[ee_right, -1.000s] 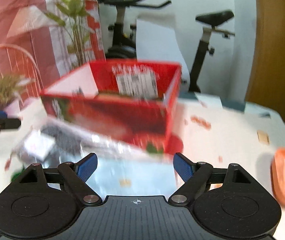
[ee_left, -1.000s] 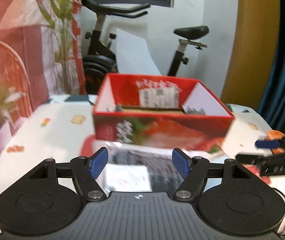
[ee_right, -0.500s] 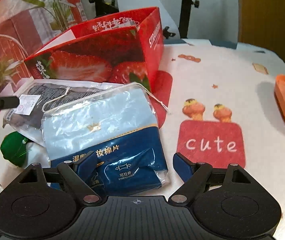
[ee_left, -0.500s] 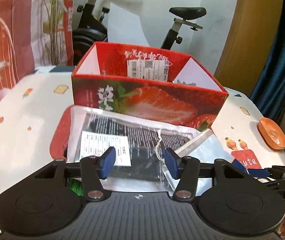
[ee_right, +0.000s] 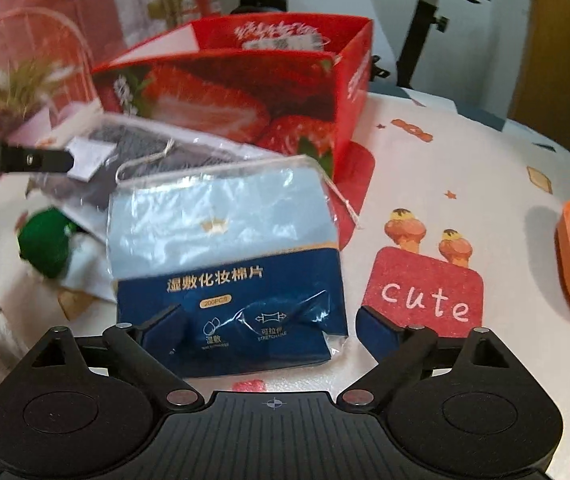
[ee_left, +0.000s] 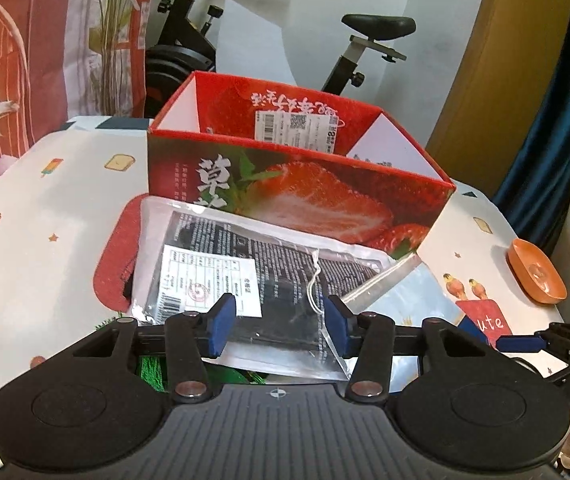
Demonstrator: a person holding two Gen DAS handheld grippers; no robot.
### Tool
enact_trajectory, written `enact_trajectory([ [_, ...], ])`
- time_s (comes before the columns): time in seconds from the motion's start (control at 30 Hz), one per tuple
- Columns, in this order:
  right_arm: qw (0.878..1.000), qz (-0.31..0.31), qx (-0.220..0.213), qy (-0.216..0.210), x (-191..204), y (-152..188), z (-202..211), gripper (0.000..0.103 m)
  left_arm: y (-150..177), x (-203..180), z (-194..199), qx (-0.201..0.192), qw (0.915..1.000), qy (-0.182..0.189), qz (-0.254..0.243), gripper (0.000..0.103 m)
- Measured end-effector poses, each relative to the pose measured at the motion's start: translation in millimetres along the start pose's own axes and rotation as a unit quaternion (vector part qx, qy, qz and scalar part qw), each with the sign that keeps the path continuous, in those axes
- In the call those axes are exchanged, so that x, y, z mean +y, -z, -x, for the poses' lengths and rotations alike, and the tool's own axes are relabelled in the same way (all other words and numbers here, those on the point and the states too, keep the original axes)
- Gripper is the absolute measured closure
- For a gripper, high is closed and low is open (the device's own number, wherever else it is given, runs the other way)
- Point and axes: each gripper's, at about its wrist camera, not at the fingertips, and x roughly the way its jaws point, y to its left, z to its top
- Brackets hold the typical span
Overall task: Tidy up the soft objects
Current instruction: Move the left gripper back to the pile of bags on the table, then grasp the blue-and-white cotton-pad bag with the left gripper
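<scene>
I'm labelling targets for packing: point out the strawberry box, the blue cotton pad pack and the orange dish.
strawberry box (ee_left: pixel 285 200), left wrist view, front wall.
blue cotton pad pack (ee_right: pixel 221 236), right wrist view, pale upper face.
orange dish (ee_left: pixel 537 276), left wrist view, inner floor.

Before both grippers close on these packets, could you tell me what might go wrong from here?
1. The blue cotton-pad pouch overlaps the clear packet of dark fabric, so lifting either one could drag the other along.
2. The right gripper, whose jaws have just been opening, straddles the pouch's loose crinkled end; slippery film may slide out.
3. The left gripper, jaws just closing, could snag the packet's white string.
</scene>
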Motion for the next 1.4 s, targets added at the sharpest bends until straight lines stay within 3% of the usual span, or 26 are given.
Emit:
enact_trajectory([
  [0.33, 0.997, -0.074, 0.011, -0.029, 9, -5, -21, 0.011, 5, 7, -4, 0.013, 0.9997, 0.009, 0.017, 0.056],
  [0.57, 0.983, -0.178, 0.005, -0.050, 24, -12, -32, 0.027, 11, 3, -5, 0.032, 0.9991, 0.024, 0.016, 0.057],
  [0.8, 0.982, -0.180, -0.022, -0.048, 34, -6, -33, 0.027, 22, -5, -12, 0.073, 0.9965, 0.042, 0.006, 0.057],
  [0.93, 0.977, -0.205, -0.030, -0.057, 25, 3, -35, 0.027, 28, -2, -18, 0.103, 0.9933, 0.048, 0.022, 0.057],
  [1.27, 0.976, -0.203, -0.051, -0.059, 26, 12, -32, 0.032, 36, -4, -26, 0.153, 0.9850, 0.063, 0.049, 0.057],
  [1.4, 0.972, -0.218, -0.054, -0.065, 21, 15, -30, 0.035, 43, -7, -36, 0.176, 0.9790, 0.085, 0.057, 0.057],
])
